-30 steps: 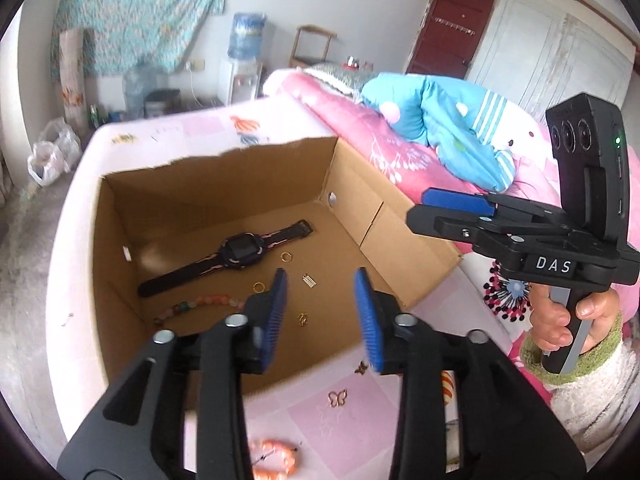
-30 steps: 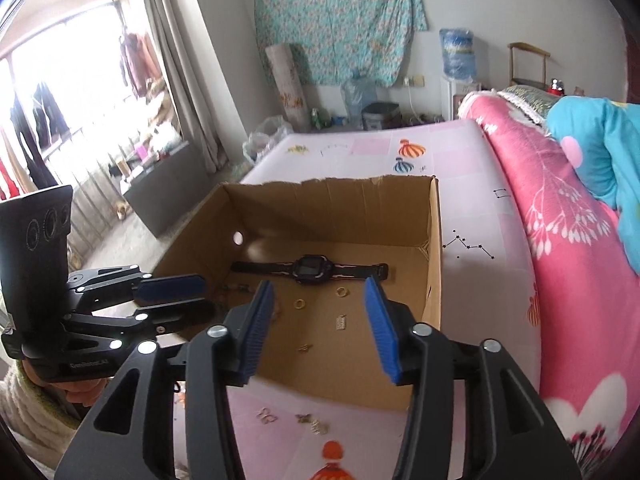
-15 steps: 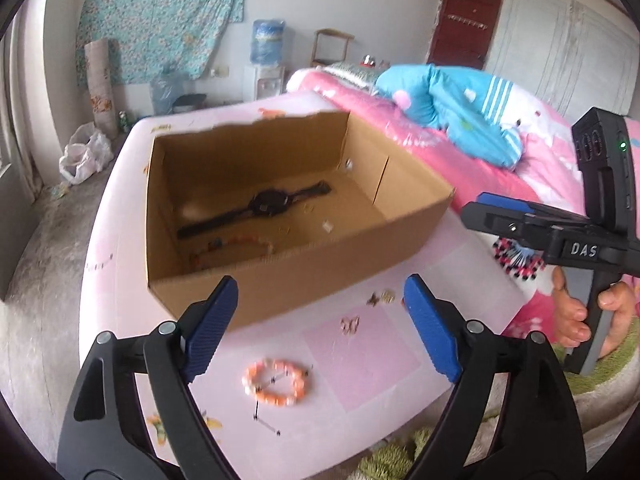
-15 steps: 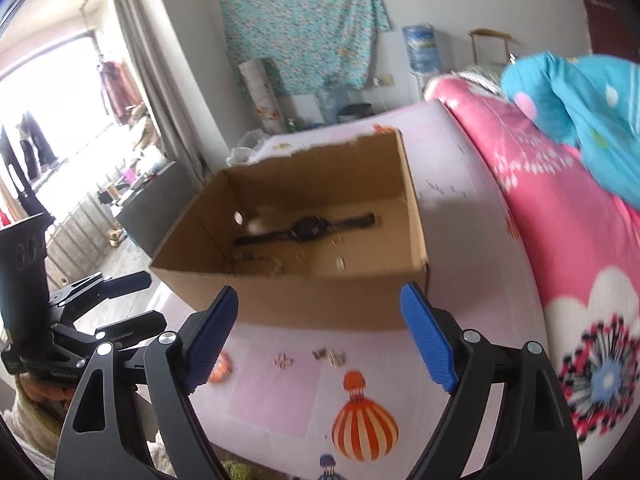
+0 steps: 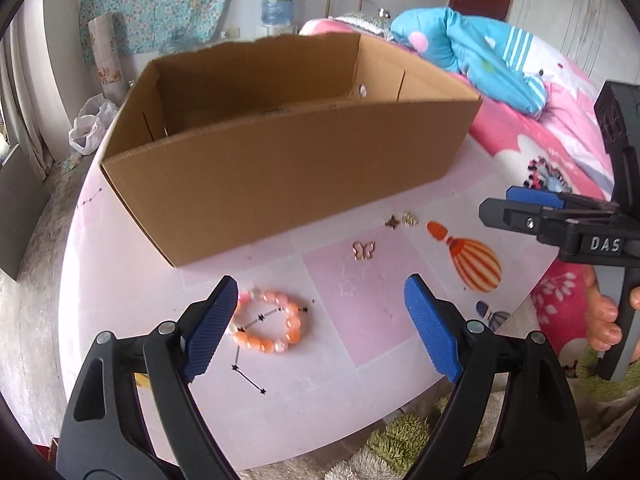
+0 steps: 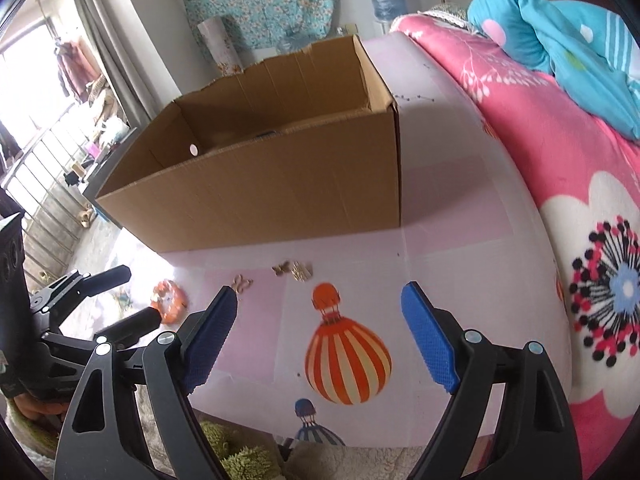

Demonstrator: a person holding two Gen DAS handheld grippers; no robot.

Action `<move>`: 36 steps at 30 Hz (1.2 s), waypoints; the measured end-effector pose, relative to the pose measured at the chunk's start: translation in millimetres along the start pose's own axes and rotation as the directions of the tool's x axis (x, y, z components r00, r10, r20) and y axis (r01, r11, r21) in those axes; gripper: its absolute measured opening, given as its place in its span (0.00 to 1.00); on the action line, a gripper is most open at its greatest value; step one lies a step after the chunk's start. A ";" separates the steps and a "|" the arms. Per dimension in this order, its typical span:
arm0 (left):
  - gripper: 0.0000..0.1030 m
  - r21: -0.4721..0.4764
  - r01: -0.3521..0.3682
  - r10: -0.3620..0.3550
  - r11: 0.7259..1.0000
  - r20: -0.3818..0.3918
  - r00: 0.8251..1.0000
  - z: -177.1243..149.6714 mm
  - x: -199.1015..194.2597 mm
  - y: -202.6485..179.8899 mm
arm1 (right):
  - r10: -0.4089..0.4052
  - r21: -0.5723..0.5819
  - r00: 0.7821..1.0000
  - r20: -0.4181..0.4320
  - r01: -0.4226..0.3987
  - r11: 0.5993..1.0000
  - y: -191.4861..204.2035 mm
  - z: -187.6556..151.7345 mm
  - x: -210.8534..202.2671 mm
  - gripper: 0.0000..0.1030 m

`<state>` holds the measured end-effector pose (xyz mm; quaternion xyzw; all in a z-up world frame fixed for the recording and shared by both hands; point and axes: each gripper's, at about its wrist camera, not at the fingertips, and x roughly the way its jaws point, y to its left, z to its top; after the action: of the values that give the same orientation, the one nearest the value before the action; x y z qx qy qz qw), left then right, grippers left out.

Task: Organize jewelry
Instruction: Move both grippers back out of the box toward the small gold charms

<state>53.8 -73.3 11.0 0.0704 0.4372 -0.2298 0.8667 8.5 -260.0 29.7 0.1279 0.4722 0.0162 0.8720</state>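
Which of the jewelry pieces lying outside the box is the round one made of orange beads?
The bead bracelet, by the left gripper. The butterfly charm and two small gold pieces nearer the cardboard box are flat metal.

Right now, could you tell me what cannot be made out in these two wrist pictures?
- Floor of the brown cardboard box: both views, hidden by its near wall.
- Orange beaded bracelet: left view, partly covered by a blue finger pad.
- Small gold trinkets: both views, too small to identify.
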 end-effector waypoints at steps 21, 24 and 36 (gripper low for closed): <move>0.58 0.059 0.029 -0.030 0.998 0.015 0.999 3.8 33.4 -16.4 | 0.014 -0.059 1.000 -0.005 -0.014 0.998 7.2 -8.1 20.0 0.79; 0.49 0.051 0.059 -0.060 0.997 0.004 0.998 5.6 40.3 -16.5 | 0.017 -0.055 1.000 -0.001 -0.017 0.998 6.5 -8.2 21.9 0.79; 0.19 0.080 0.073 -0.070 0.994 -0.049 0.996 15.7 65.5 -27.5 | 0.025 -0.041 1.000 0.009 -0.025 0.999 2.1 -10.6 28.9 0.78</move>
<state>86.2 -124.8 -29.1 0.0952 0.4498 -0.2765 0.8439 15.9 -251.5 1.0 0.1161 0.4659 0.0359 0.8765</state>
